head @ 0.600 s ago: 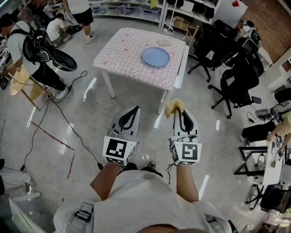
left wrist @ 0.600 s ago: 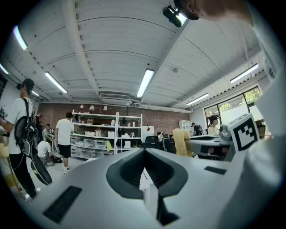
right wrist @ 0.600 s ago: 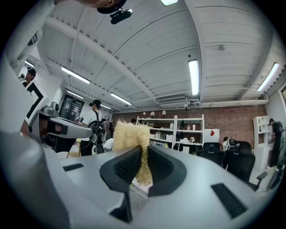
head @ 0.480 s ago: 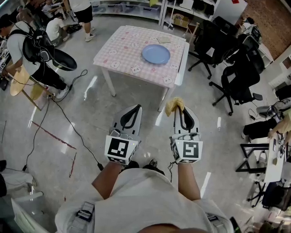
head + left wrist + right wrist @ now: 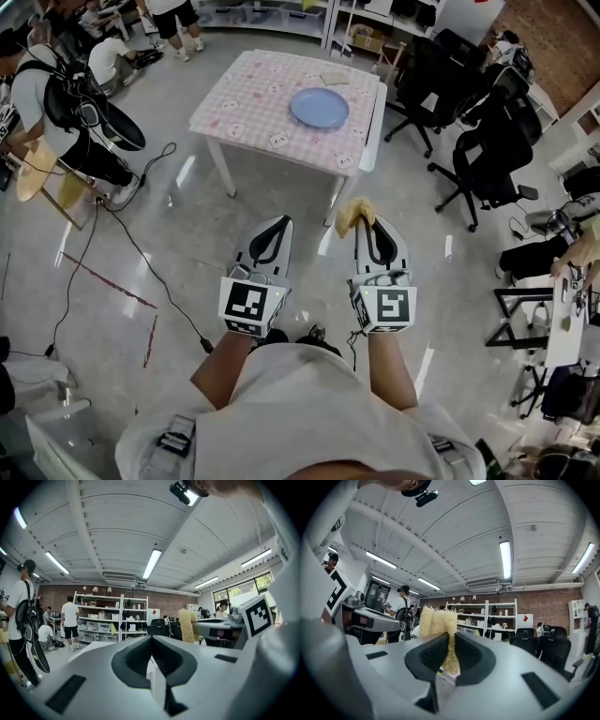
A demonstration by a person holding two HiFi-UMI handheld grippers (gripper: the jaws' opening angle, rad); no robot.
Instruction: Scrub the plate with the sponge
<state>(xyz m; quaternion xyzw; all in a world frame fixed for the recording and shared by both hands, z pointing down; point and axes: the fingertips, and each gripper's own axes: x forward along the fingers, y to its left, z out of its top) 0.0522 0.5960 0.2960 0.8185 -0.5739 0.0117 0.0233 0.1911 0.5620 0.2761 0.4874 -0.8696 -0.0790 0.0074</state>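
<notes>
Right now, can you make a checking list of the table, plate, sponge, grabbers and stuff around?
Surface: table with pink checked cloth, ahead, not reached.
Job's things: blue plate on the table; yellow sponge in the right gripper.
Clutter: one small flat item beyond the plate, unclear.
Grippers: left gripper shut, empty; right gripper shut on the sponge.
Cables: black cable on the floor, left.
Surroundings: office chairs, shelves, people.

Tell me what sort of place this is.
Likely a shared lab or workshop office: black swivel office chairs stand around, white metal storage shelves line a red brick wall, and long fluorescent ceiling lights run overhead.
</notes>
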